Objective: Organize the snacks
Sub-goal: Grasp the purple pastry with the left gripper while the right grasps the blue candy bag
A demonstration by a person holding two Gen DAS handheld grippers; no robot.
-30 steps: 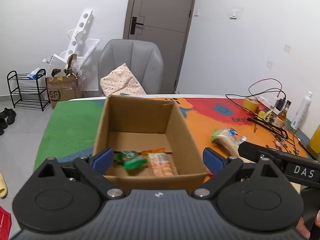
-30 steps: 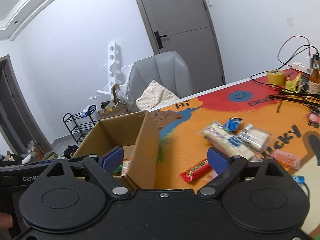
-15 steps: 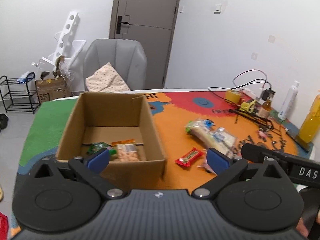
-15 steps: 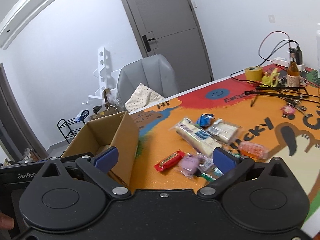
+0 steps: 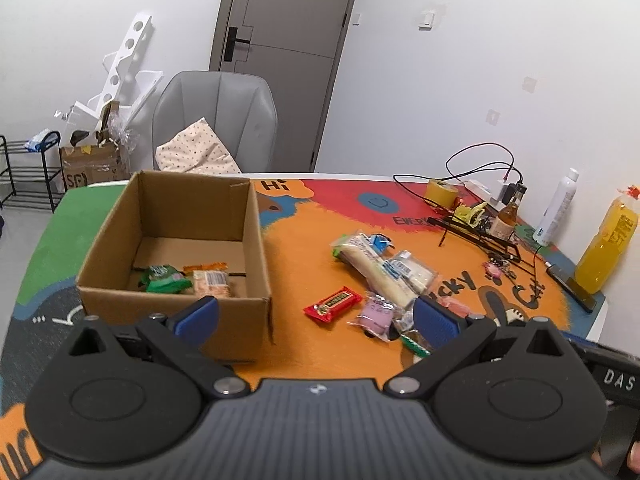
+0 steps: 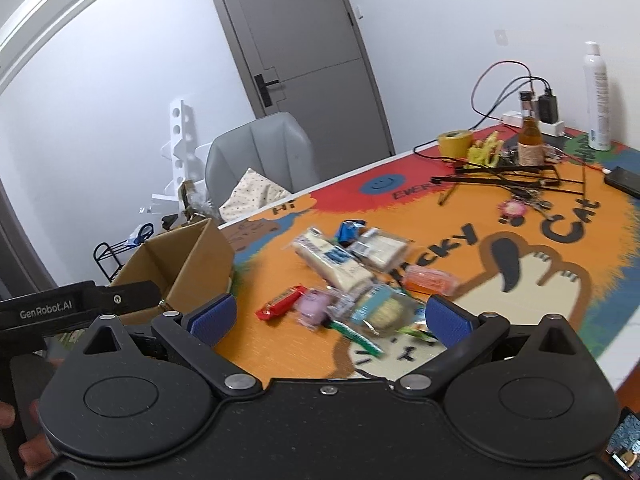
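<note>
Right gripper [image 6: 327, 318], jaws spread and empty, hovers nearest the snack pile [image 6: 360, 280]; red candy bar [image 6: 281, 302] lies diagonally ahead-left, cardboard box [image 6: 188, 264] beyond.

White walls, grey door [image 5: 280, 60], grey padded chair [image 5: 216, 116] with dotted cushion [image 5: 196, 152], black wire rack [image 5: 24, 172]

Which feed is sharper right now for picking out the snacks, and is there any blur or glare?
Left wrist view: sharp, red candy bar and cardboard box crisp, even lighting, no glare. Right wrist view: motion-blurred over the snack pile, wrappers smeared; fisheye bends the door frame in both.
</note>
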